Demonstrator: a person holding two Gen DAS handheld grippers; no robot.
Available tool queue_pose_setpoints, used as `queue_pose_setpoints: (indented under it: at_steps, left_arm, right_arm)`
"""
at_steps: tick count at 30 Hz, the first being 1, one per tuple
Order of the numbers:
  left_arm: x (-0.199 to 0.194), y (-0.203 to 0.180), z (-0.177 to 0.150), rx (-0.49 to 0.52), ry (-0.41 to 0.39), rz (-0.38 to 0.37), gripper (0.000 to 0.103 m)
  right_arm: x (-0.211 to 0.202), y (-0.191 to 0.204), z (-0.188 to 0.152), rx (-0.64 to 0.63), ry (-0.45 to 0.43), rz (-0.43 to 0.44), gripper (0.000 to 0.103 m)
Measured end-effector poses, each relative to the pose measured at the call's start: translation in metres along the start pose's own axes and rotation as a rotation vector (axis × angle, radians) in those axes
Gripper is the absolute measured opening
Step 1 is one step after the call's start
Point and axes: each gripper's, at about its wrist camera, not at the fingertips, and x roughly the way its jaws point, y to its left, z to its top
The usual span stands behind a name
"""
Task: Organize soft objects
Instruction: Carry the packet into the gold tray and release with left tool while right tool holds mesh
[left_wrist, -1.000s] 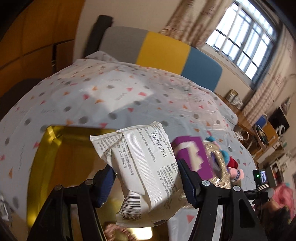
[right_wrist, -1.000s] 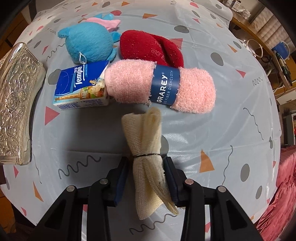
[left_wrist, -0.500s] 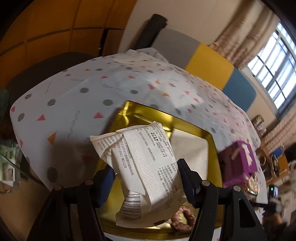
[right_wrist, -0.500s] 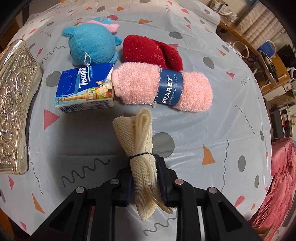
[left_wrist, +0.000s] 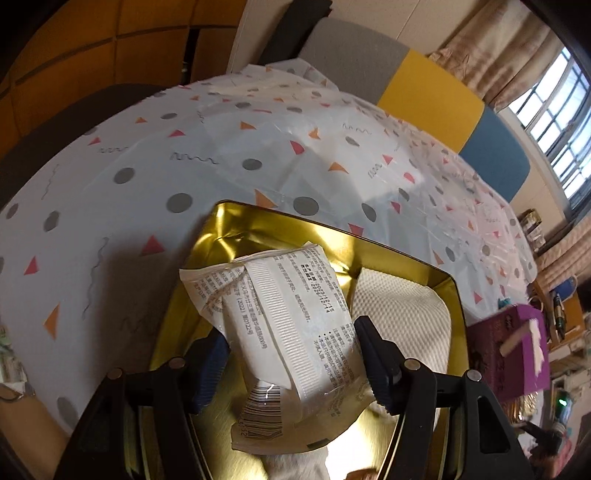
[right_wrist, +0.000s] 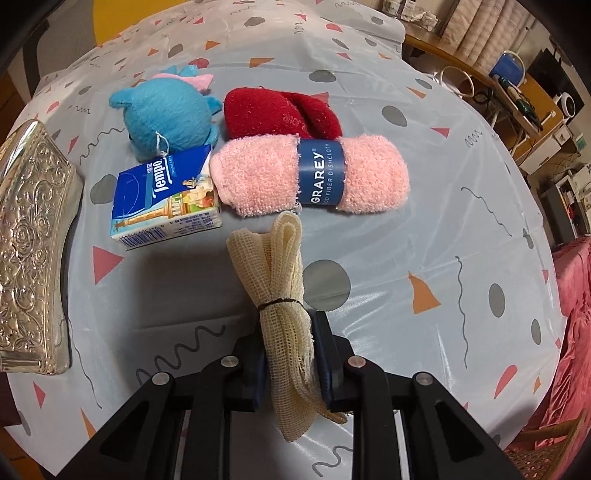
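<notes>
Left gripper (left_wrist: 291, 363) was clamped on a white printed tissue pack (left_wrist: 284, 332), held over the open gold tin (left_wrist: 436, 269). The pack was gripped low, near its barcode end, with most of its length sticking out past the pads, so it could pivot or slide in the grip. A white quilted pad (left_wrist: 402, 317) already filled the tin's right side; if the pack had been let go tilted, it likely would have lodged on the pad or the rim instead of lying flat.

Right gripper (right_wrist: 290, 363) was pinched tight on a cream mesh cloth bundle (right_wrist: 275, 273), below its black tie. The loose mesh tails could snag on the fingers at release, and the far end of the bundle sat very near the pink GRAREY dishcloth roll (right_wrist: 314, 175), so a lift could drag it.

Beyond: Tempo tissue pack (right_wrist: 166, 195), blue plush toy (right_wrist: 166, 114), red cloth (right_wrist: 280, 114), embossed silver lid (right_wrist: 29, 251) at left.

Glossy plastic tablecloth (left_wrist: 184, 147) with dots and triangles looked slippery. Further back, a purple tissue box (left_wrist: 513, 354), a grey-yellow-blue chair back (left_wrist: 424, 85), curtains and a window (left_wrist: 557, 107).
</notes>
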Motion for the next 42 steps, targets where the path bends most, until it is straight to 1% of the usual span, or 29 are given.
queue_pose_setpoints:
  at_steps: [2, 4, 5, 6, 8, 10, 11, 13, 15, 17, 19, 21, 23, 26, 30, 34, 37, 38, 42]
  left_arm:
    - [0.014, -0.007, 0.007, 0.018, 0.017, 0.001, 0.067]
    - [0.027, -0.011, 0.013, 0.008, 0.039, -0.012, 0.073]
    - [0.03, -0.012, 0.014, 0.001, 0.045, -0.02, 0.079]
    - [0.032, -0.013, 0.016, -0.005, 0.048, -0.019, 0.08]
    - [0.029, -0.019, 0.018, 0.006, 0.023, 0.015, 0.082]
    - [0.018, -0.023, 0.014, 0.015, -0.014, 0.012, 0.086]
    - [0.012, -0.026, 0.011, 0.023, -0.03, 0.013, 0.089]
    - [-0.002, -0.032, 0.002, 0.051, -0.069, 0.021, 0.089]
    - [-0.016, -0.038, -0.01, 0.086, -0.101, 0.027, 0.097]
    - [-0.029, -0.046, -0.026, 0.12, -0.135, 0.034, 0.097]
    - [-0.04, -0.054, -0.044, 0.154, -0.165, 0.057, 0.099]
    - [-0.049, -0.059, -0.057, 0.177, -0.184, 0.058, 0.103]
    - [-0.056, -0.065, -0.075, 0.203, -0.195, 0.075, 0.103]
    - [-0.062, -0.073, -0.094, 0.229, -0.207, 0.103, 0.103]
    - [-0.072, -0.082, -0.113, 0.25, -0.258, 0.142, 0.103]
    - [-0.08, -0.087, -0.121, 0.25, -0.293, 0.121, 0.103]
    - [-0.085, -0.091, -0.124, 0.256, -0.312, 0.095, 0.103]
    - [-0.085, -0.093, -0.125, 0.26, -0.318, 0.097, 0.103]
    - [-0.084, -0.096, -0.128, 0.27, -0.305, 0.097, 0.103]
  right_arm:
    - [-0.001, 0.002, -0.003, -0.012, -0.012, -0.007, 0.023]
    - [0.0, 0.005, -0.006, -0.018, -0.017, -0.01, 0.023]
    - [-0.002, 0.008, -0.008, -0.02, -0.019, -0.012, 0.023]
    - [-0.004, 0.01, -0.01, -0.023, -0.02, -0.013, 0.023]
    - [-0.004, 0.013, -0.011, -0.027, -0.021, -0.016, 0.023]
    - [0.004, 0.011, -0.007, -0.033, -0.022, -0.016, 0.023]
    - [0.003, 0.01, -0.007, -0.036, -0.023, -0.015, 0.023]
    - [0.004, 0.013, -0.006, -0.042, -0.025, -0.017, 0.023]
    - [0.003, 0.016, -0.006, -0.045, -0.027, -0.019, 0.023]
    - [0.003, 0.013, -0.003, -0.048, -0.03, -0.016, 0.023]
    - [0.002, 0.013, -0.002, -0.043, -0.031, -0.009, 0.023]
    - [0.002, 0.011, -0.001, -0.036, -0.031, -0.001, 0.023]
    - [-0.001, 0.007, 0.0, -0.032, -0.031, 0.004, 0.023]
    - [-0.001, 0.005, 0.002, -0.03, -0.03, 0.002, 0.023]
    - [0.002, 0.001, 0.005, -0.022, -0.026, 0.008, 0.023]
    - [0.005, -0.005, 0.007, -0.005, -0.023, 0.027, 0.024]
    - [0.005, -0.005, 0.007, -0.018, -0.028, 0.017, 0.023]
    - [0.004, -0.006, 0.007, -0.021, -0.029, 0.015, 0.023]
    - [0.004, -0.008, 0.008, -0.013, -0.032, 0.024, 0.022]
